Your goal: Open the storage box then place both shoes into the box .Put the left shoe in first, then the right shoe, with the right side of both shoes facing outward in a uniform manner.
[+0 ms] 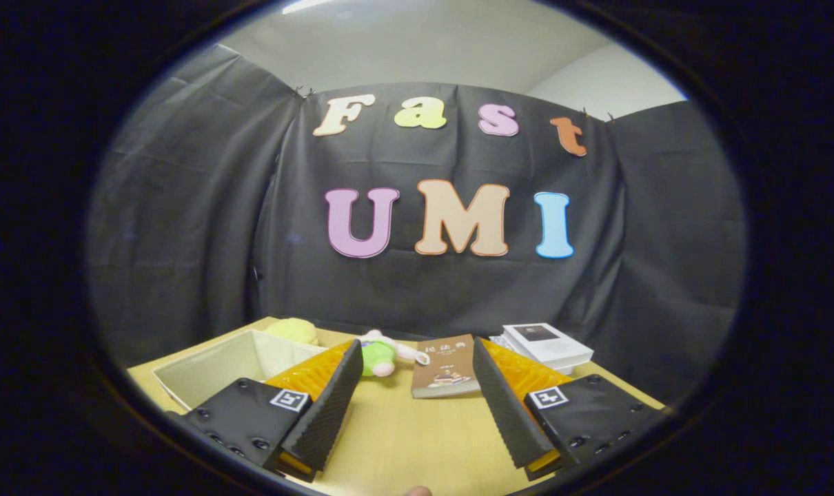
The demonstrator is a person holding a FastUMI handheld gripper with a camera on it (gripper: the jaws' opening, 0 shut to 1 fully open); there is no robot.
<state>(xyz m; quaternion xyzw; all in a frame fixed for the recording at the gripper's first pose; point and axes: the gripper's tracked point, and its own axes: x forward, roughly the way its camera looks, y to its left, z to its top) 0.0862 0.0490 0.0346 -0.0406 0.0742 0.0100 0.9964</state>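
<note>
My gripper (415,362) is held above a light wooden table (403,441), its two fingers (334,399) spread wide apart with nothing between them. To the left of the left finger stands an open beige fabric box (217,365), partly covered by that finger; what lies inside it is hidden. I can see nothing that looks like a shoe among the things on the table.
Beyond the fingers lie a brown book (444,368), a small plush toy (382,355) with green and pink parts, and a yellow soft item (294,329) behind the box. A stack of white books (546,344) sits at the far right. Black cloth walls close the table's back.
</note>
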